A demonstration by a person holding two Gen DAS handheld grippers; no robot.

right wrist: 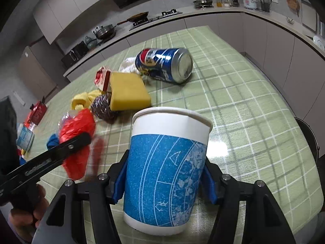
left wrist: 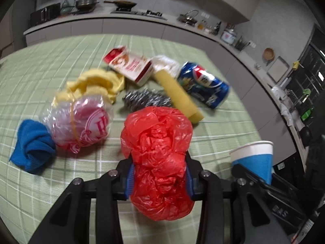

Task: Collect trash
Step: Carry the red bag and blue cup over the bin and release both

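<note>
Trash on green checked bench [left wrist: 61,183]: red plastic bag [left wrist: 158,152] pinched in left gripper [left wrist: 159,180], blue-and-white paper cup [right wrist: 166,166] clamped in right gripper [right wrist: 164,185], interior unseen

Not much is reading clearly here. The blue can [right wrist: 164,65] lying on the worktop is showing the round red, white and blue Pepsi logo, with big white characters running along its side that I can't make out. The clear bag [left wrist: 81,124] is carrying a red and white printed character, too blurred to read. The red and white carton [left wrist: 130,65] is bearing red print, unreadable too.
</note>
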